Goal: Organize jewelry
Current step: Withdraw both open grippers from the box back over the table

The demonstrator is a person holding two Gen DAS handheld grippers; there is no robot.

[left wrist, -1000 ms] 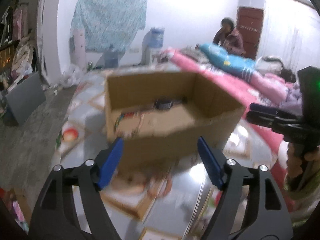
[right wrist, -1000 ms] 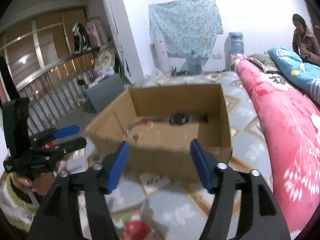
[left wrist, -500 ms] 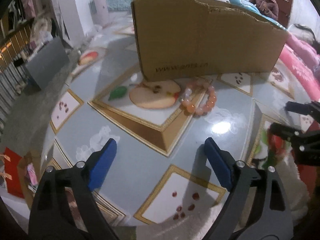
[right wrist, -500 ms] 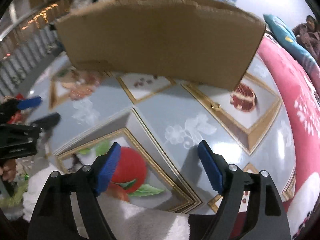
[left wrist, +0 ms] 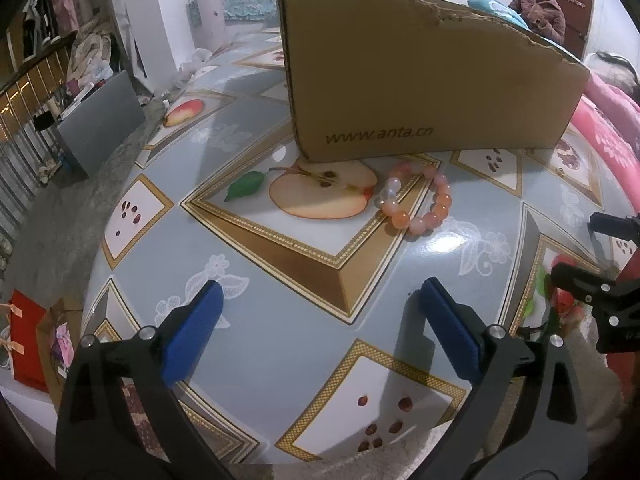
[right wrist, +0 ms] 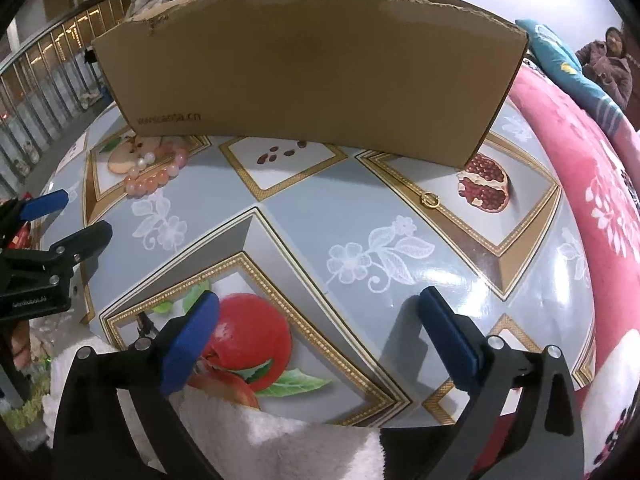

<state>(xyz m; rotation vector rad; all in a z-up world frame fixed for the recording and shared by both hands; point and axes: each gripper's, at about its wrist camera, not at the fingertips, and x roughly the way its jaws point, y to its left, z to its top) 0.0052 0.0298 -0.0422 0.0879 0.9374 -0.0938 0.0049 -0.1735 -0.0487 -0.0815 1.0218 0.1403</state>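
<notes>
**Jewelry lies on the worktop before the box, both grippers empty**

Jewelry here means two pieces. One is a bracelet (left wrist: 416,196) of pink and orange beads, with a few pale ones. It lies flat on the worktop (left wrist: 280,280), just in front of the cardboard box (left wrist: 420,80) and beside the printed apple half on the cloth. The other piece is a small gold ring (right wrist: 430,200). It lies near the right corner of the same box, just beside the printed pomegranate. The two pieces are well apart from each other.

The box stands upright on the worktop, and its near wall carries a printed web address. From these views its inside is hidden.

The left gripper (left wrist: 320,320) hangs over the worktop, in front of the bracelet and not touching it. Its jaws are opening, the blue pads are wide apart, and nothing is between them. The right gripper (right wrist: 320,328) hangs over a printed red apple, well before the ring. Its jaws are opening too, with nothing between the pads.

A white fluffy cloth (right wrist: 260,440) shows at the near edge of the worktop. A person (left wrist: 540,4) sits in the far background.
</notes>
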